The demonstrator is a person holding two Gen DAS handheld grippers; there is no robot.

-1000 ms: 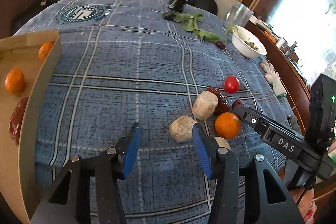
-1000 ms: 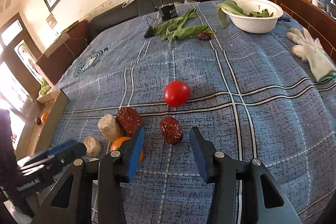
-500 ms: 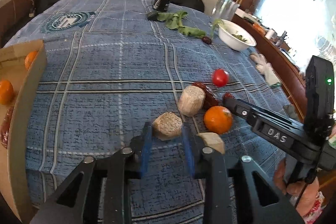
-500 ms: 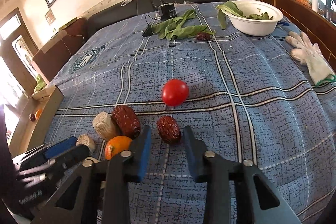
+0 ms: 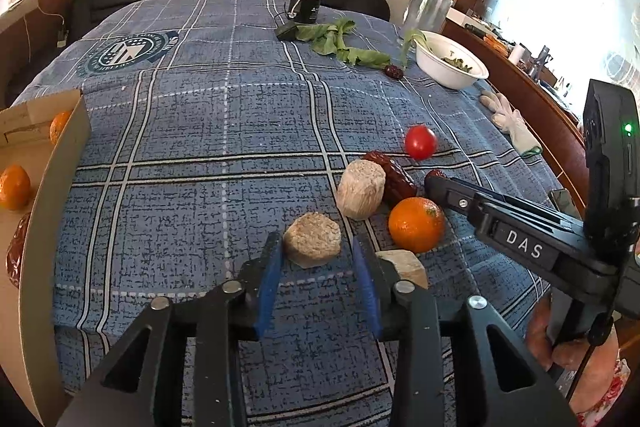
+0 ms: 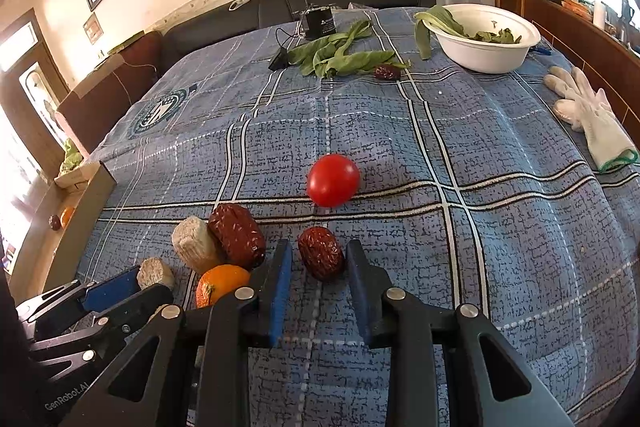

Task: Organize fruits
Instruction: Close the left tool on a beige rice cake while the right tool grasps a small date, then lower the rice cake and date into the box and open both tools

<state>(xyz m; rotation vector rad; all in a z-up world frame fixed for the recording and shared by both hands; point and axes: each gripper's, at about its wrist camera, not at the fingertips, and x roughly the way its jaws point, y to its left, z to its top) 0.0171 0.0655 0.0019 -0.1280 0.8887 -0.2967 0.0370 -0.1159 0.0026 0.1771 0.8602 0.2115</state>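
In the left wrist view, the left tool (image 5: 316, 259) sits at lower centre with its blue pads spread to either side of a pale tan chunk (image 5: 313, 238); the left pad looks to touch the chunk, while a narrow gap shows on the right, so it brackets the piece without a firm pinch. Just right of it lie an orange (image 5: 416, 224), a second tan chunk (image 5: 361, 189) and a long dark-red date (image 5: 394, 173), with a red tomato (image 5: 420, 141) further up. A cardboard box (image 5: 60, 183) along the left edge holds more oranges.

In the right wrist view, the right tool (image 6: 316, 259) at lower centre has its pads spread around a wrinkled date (image 6: 321, 253) lying on the blue plaid cloth (image 6: 440, 147); small gaps show on both sides. Whether this surface is a counter or a bed, I cannot tell. A white bowl (image 6: 484, 37) of greens stands at upper right, and a white glove (image 6: 592, 115) lies at the right edge.
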